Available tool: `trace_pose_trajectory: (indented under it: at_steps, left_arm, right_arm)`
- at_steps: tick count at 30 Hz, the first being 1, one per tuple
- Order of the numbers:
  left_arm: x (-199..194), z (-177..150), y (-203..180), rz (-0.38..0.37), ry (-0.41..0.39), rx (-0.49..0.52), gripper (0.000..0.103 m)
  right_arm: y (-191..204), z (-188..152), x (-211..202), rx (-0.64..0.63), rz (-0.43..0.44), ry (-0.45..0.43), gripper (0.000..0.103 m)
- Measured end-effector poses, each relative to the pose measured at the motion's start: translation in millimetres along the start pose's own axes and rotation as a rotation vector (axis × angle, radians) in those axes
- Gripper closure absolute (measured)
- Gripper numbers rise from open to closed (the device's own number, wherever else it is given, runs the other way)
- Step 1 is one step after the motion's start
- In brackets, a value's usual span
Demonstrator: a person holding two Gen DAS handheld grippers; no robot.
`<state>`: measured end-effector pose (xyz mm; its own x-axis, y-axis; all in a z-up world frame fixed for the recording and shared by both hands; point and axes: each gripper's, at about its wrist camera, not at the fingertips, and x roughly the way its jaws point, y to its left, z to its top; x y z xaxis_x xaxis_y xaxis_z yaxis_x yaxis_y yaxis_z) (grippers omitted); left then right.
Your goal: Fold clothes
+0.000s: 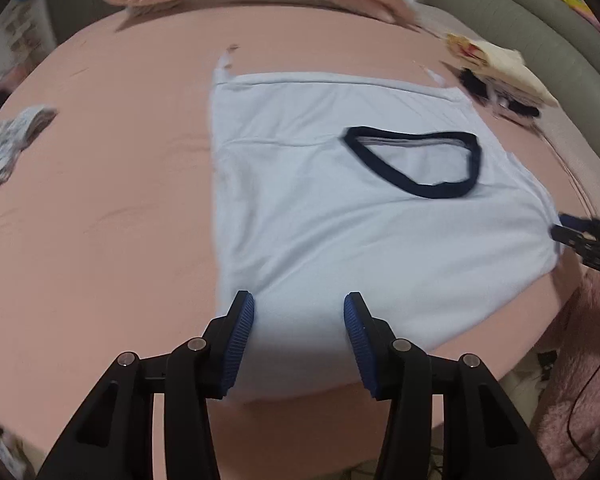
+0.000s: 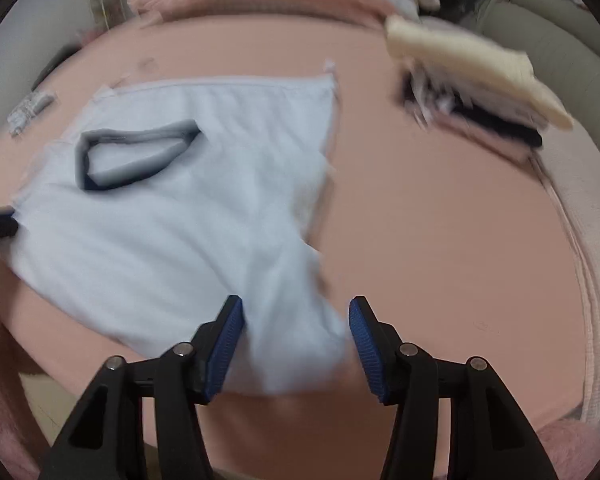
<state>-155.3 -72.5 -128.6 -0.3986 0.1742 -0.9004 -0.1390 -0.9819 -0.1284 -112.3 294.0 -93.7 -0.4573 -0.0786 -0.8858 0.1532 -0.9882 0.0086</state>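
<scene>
Nearest the lens, the left tongs (image 1: 299, 320) are seen about half open, blue ribbed pads standing apart over the near hem of the pale blue cotton T-shirt with a navy-trimmed collar (image 1: 340, 216); nothing is pinched. The right tongs (image 2: 296, 324) are likewise parted, a near corner of the same garment lying loose between the pads, not gripped as far as the blur allows. The T-shirt is spread flat on the pink-sheeted bed (image 1: 100, 208), collar up, its sides apparently already turned in. The step is judged to be the bottom-to-top fold: both near corners need to be clamped and carried toward the collar. Farther off, a stack of folded clothes topped by a cream piece (image 2: 480, 76) lies by the far edge.
</scene>
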Motion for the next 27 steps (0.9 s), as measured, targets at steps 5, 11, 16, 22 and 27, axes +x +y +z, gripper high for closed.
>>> trace_pose_trajectory:
  at_steps: [5,11,16,22,27]
  left_arm:
    - [-8,32,40,-0.159,-0.088,-0.163,0.058]
    - [40,113,72,-0.191,-0.1,-0.284,0.058]
    - [90,160,80,-0.164,-0.021,-0.279,0.058]
    - [114,191,72,-0.161,-0.036,-0.217,0.058]
    - [124,203,59,-0.213,-0.046,-0.176,0.094]
  right_arm:
    - [-38,17,-21,0.065,0.072,-0.013,0.047]
    - [-41,110,25,0.137,0.167,-0.021,0.047]
    - [-42,167,88,0.136,0.12,0.053,0.047]
    - [-36,189,137,0.154,0.163,0.116,0.046]
    - [-18,212,153,0.1,0.161,0.071,0.066]
